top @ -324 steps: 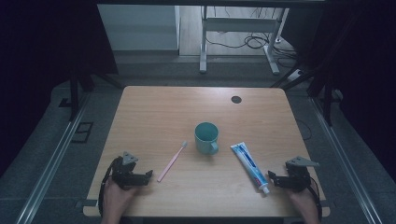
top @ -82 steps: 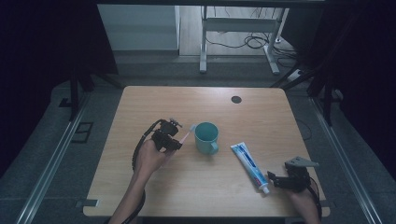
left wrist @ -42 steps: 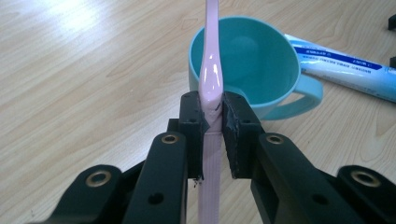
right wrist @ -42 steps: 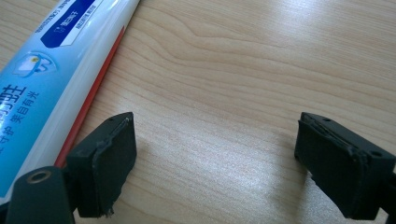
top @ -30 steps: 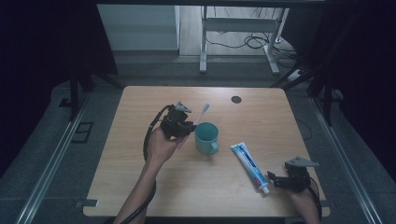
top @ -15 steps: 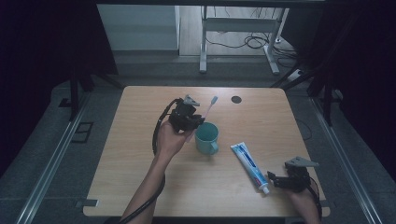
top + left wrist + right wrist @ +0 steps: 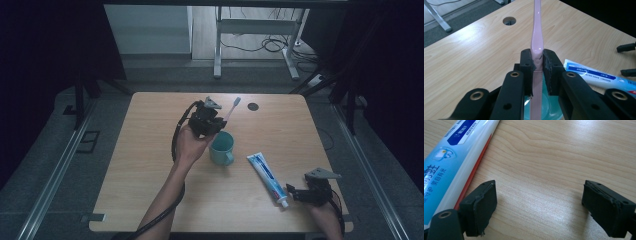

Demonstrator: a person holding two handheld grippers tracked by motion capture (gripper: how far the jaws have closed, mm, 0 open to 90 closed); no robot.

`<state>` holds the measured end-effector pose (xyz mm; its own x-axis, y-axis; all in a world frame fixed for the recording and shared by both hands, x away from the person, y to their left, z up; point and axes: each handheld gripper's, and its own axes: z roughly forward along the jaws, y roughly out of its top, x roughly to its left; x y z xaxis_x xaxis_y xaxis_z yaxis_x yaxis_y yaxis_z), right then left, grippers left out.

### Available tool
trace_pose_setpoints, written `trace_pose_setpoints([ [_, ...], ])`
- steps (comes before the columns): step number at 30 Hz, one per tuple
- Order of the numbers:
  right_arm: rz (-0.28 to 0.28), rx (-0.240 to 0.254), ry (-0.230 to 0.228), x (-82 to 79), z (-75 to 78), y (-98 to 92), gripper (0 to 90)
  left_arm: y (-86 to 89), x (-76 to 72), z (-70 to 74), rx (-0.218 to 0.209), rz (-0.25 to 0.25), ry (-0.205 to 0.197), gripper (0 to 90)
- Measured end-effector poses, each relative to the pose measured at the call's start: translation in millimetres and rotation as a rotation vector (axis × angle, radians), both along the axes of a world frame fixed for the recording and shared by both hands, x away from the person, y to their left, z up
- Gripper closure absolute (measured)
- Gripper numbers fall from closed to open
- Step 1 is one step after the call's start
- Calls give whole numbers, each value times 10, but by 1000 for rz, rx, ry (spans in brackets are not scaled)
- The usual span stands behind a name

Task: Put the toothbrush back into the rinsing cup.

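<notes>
Wooden tabletop (image 7: 150,175) carrying everything; bare grain, one round cable hole (image 7: 509,20) toward the far edge. Toothpaste tube (image 7: 267,179) lying flat to the right of centre, cap end pointing at the right tool (image 7: 539,207), which is resting low with jaws spread wide, gripping nothing.

Teal cup (image 7: 222,148) standing upright mid-table, mouth open directly under the left tool (image 7: 537,72). Left tool clamping tight on the pink toothbrush (image 7: 537,40), holding it in the air above the cup.

Risks, judging from here:
- Gripping a slim, glossy handle on narrow pads; likely pivoting or sliding if jolted.
- Lower end hanging over the cup; releasing off-centre probably clipping the rim and tipping the cup.
- Trailing cable sweeping close beside the cup.

Toothbrush looking pale pink, smooth, shiny, waisted above the pads, head pointing up and away in the high view.
</notes>
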<state>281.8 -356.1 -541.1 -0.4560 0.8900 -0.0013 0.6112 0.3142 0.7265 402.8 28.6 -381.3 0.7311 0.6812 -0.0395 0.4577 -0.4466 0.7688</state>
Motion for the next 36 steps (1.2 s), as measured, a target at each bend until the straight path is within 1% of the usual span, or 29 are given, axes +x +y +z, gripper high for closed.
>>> trace_pose_setpoints([
  [9, 0, 0, 0, 0, 0, 0, 122, -76, 51, 8, -16, 0, -22, 786],
  [13, 0, 0, 0, 0, 0, 0, 122, -104, 74, -29, -27, 3, -26, 786],
  [14, 0, 0, 0, 0, 0, 0, 122, -114, 84, -64, -37, 9, -24, 786],
  [15, 0, 0, 0, 0, 0, 0, 122, -114, 84, -64, -37, 9, -24, 786],
  [20, 0, 0, 0, 0, 0, 1, 122, -124, 92, -178, -44, 8, -28, 786],
  [26, 0, 0, 0, 0, 0, 1, 122, -110, 96, -258, -52, 12, -19, 785],
  [29, 0, 0, 0, 0, 0, 1, 122, -98, 95, -298, -48, 13, -16, 784],
  [30, 0, 0, 0, 0, 0, 1, 122, -89, 97, -324, -49, 14, -7, 783],
  [32, 0, 0, 0, 0, 0, 1, 122, -84, 97, -341, -46, 14, -7, 783],
  [36, 0, 0, 0, 0, 0, 0, 122, -75, 98, -406, -41, 19, 8, 782],
])
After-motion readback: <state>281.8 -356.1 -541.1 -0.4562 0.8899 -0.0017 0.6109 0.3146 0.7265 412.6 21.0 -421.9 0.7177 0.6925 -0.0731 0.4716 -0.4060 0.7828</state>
